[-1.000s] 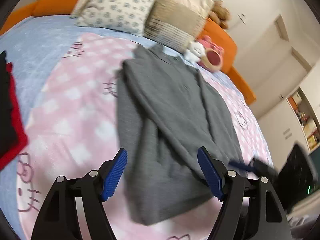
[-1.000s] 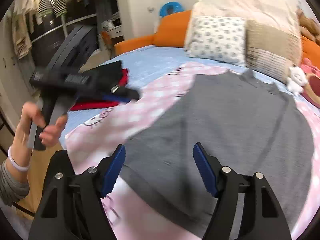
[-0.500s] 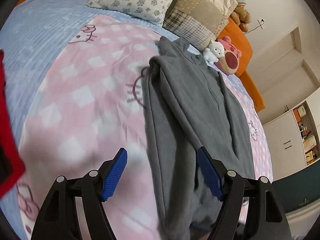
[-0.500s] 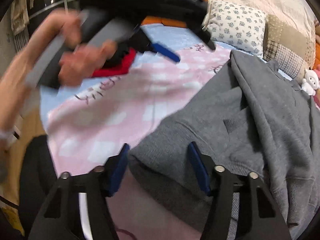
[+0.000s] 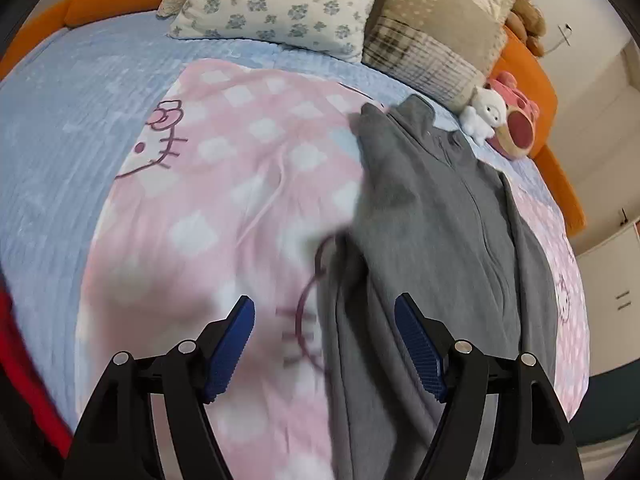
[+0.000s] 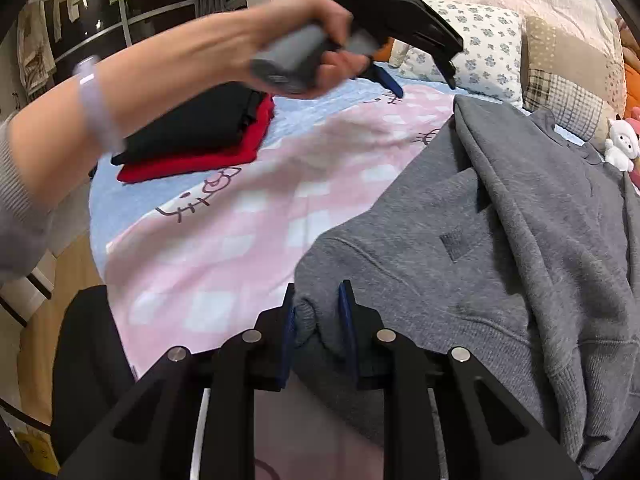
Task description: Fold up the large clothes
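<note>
The right hand-held gripper [image 6: 316,316] points steeply down at the near edge of the bed, and its jaws have just been closing: the blue pads now pinch a bunched corner of the grey sweatshirt's [image 6: 520,220] ribbed hem. The sweatshirt lies lengthwise on the pink cartoon-cat blanket [image 6: 248,216], one sleeve folded across its chest, collar toward the pillows. To the left, a bare forearm reaches across above the blanket; the person's left hand [image 6: 320,40] grips the left hand-held gripper [image 5: 324,344], which hangs tilted downward with its jaws standing wide and nothing between them, over the sweatshirt's left edge and bare blanket. Beside the sweatshirt the blanket lies open and flat. Farther left, a folded black garment [image 6: 192,124] sits on a folded red one [image 6: 208,156]. Beyond, a floral pillow [image 5: 280,4] and a patchwork pillow [image 5: 432,40] line the headboard, with a white plush toy [image 5: 486,116] beside them.
</note>
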